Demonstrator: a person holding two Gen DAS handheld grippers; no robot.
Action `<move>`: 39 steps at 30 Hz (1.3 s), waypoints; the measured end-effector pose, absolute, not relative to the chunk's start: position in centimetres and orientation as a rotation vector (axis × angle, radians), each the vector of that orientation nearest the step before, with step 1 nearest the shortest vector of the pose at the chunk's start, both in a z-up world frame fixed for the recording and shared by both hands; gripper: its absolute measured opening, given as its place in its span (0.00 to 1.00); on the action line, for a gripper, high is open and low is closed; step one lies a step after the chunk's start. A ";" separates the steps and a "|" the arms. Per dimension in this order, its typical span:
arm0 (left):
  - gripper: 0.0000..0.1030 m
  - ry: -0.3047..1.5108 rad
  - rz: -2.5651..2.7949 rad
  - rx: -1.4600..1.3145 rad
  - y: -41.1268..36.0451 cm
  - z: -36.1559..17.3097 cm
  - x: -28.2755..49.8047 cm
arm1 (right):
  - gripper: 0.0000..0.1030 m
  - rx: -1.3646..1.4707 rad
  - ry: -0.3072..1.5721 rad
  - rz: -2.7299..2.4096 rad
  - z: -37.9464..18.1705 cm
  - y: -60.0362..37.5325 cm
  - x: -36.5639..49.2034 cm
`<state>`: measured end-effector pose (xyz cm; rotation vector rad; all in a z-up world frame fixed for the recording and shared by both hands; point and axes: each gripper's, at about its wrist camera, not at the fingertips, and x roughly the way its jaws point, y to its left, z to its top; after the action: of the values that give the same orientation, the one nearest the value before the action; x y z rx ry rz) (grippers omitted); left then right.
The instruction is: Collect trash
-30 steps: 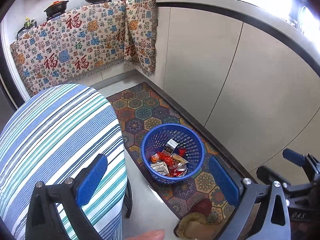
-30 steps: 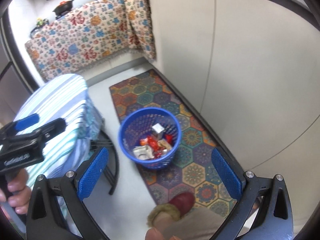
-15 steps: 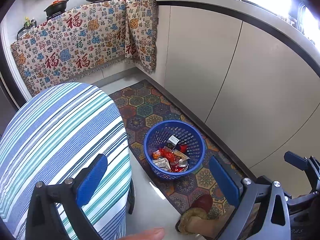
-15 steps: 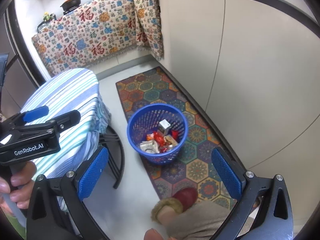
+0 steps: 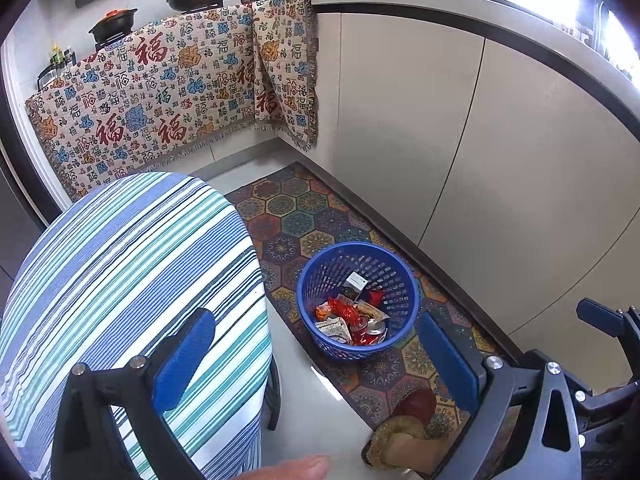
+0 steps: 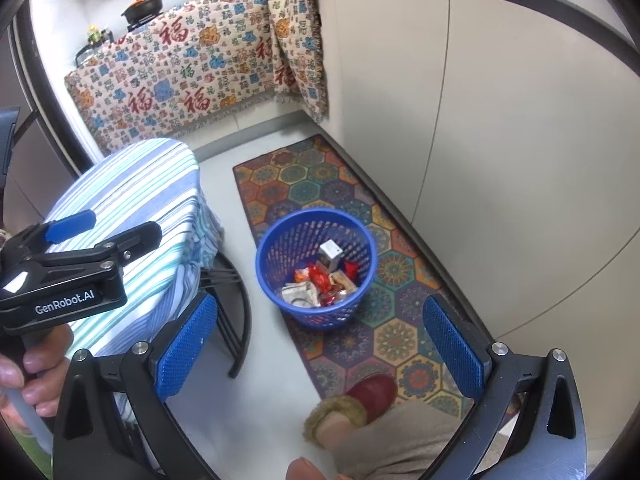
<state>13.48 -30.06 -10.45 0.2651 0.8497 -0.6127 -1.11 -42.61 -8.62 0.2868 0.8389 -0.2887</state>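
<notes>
The pale kitchen cabinets (image 5: 500, 152) fill the whole space ahead and to the right of both grippers, with a patterned cloth (image 5: 160, 92) draped over the counter run far ahead and to the left. Below and forward of the grippers a hexagon-patterned rug (image 6: 340, 208) lies along the cabinet base. The round table with the striped cover (image 5: 120, 280) sits directly under the left gripper (image 5: 320, 360) on its left side; its top shows no litter in either view.

The blue basket (image 6: 280, 248) stands on the rug, ahead of and below both grippers, roughly centred between the right gripper's (image 6: 320, 340) fingers in that view and a little right of centre for the left one. Inside it lies the trash (image 5: 352, 316): red wrappers, crumpled paper, a small white box, what looks like a can. A red slipper (image 6: 372, 392) with a furry cuff rests on the rug's near edge, just below the right gripper.

Both grippers are spread wide, blue pads well apart, and neither has anything between them. They hang high above the floor, well clear of the basket.

Judging by this, the collecting looks finished or nearly so: the trash is in the basket, and I can see nothing loose on the table, the rug or the bare floor. What may be left is only lifting or moving the basket, if the task wants that
</notes>
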 end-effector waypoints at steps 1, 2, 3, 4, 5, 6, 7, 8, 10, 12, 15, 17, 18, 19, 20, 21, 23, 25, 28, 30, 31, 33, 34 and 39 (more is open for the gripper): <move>1.00 0.849 -0.612 0.265 -30.0 -10.4 13.5 | 1.00 0.286 0.838 -0.289 -8.6 -42.6 -1.1; 1.00 0.848 -0.612 0.266 -30.0 -10.4 13.5 | 1.00 0.286 0.838 -0.290 -8.6 -42.6 -1.2; 1.00 0.846 -0.611 0.268 -30.1 -10.4 13.4 | 1.00 0.286 0.837 -0.290 -8.6 -42.5 -1.2; 1.00 0.845 -0.610 0.269 -30.0 -10.4 13.4 | 1.00 0.286 0.838 -0.289 -8.6 -42.5 -1.2; 1.00 0.844 -0.609 0.271 -30.0 -10.4 13.4 | 1.00 0.286 0.839 -0.289 -8.6 -42.5 -1.2; 1.00 0.842 -0.609 0.273 -30.0 -10.4 13.4 | 1.00 0.285 0.840 -0.290 -8.6 -42.5 -1.2; 1.00 0.841 -0.608 0.274 -30.0 -10.3 13.3 | 1.00 0.284 0.840 -0.290 -8.5 -42.5 -1.1; 1.00 0.840 -0.608 0.274 -30.1 -10.3 13.3 | 1.00 0.284 0.841 -0.289 -8.5 -42.5 -1.2; 1.00 0.838 -0.605 0.276 -30.0 -10.2 13.3 | 1.00 0.285 0.840 -0.288 -8.5 -42.5 -1.2; 1.00 0.840 -0.605 0.277 -30.0 -10.2 13.4 | 1.00 0.282 0.841 -0.289 -8.4 -42.4 -1.2; 1.00 0.843 -0.601 0.279 -30.2 -10.3 13.4 | 1.00 0.282 0.841 -0.290 -8.4 -42.6 -1.2; 1.00 0.843 -0.599 0.281 -30.2 -10.3 13.4 | 1.00 0.280 0.840 -0.290 -8.3 -42.6 -1.2; 1.00 0.843 -0.599 0.280 -30.2 -10.3 13.4 | 1.00 0.280 0.841 -0.289 -8.3 -42.7 -1.2; 1.00 0.843 -0.599 0.281 -30.1 -10.3 13.3 | 1.00 0.280 0.841 -0.289 -8.3 -42.7 -1.2; 1.00 0.843 -0.600 0.281 -30.1 -10.3 13.3 | 1.00 0.280 0.842 -0.289 -8.3 -42.7 -1.1; 1.00 0.843 -0.600 0.281 -30.2 -10.3 13.3 | 1.00 0.280 0.843 -0.289 -8.3 -42.7 -1.1; 1.00 0.845 -0.602 0.283 -30.2 -10.3 13.3 | 1.00 0.282 0.845 -0.288 -8.4 -42.7 -1.0; 1.00 0.844 -0.604 0.285 -30.2 -10.3 13.4 | 1.00 0.283 0.847 -0.288 -8.5 -42.8 -1.0; 1.00 0.842 -0.607 0.290 -30.2 -10.3 13.4 | 1.00 0.285 0.849 -0.289 -8.6 -43.0 -1.0; 1.00 0.841 -0.610 0.292 -30.3 -10.3 13.3 | 1.00 0.286 0.850 -0.291 -8.6 -43.1 -1.0; 1.00 0.842 -0.611 0.293 -30.3 -10.4 13.3 | 1.00 0.287 0.851 -0.292 -8.6 -43.2 -1.0; 1.00 0.837 -0.619 0.292 -30.4 -10.4 13.1 | 1.00 0.289 0.852 -0.295 -8.7 -43.2 -1.0; 1.00 0.832 -0.619 0.292 -30.4 -10.4 13.1 | 1.00 0.291 0.852 -0.295 -8.8 -43.2 -1.0; 1.00 0.827 -0.621 0.288 -30.5 -10.6 12.8 | 1.00 0.296 0.855 -0.298 -9.0 -43.3 -1.1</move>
<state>12.83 -30.55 -10.57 0.2881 0.8274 -0.6214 -1.05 -43.25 -8.95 0.2964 0.8546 -0.2981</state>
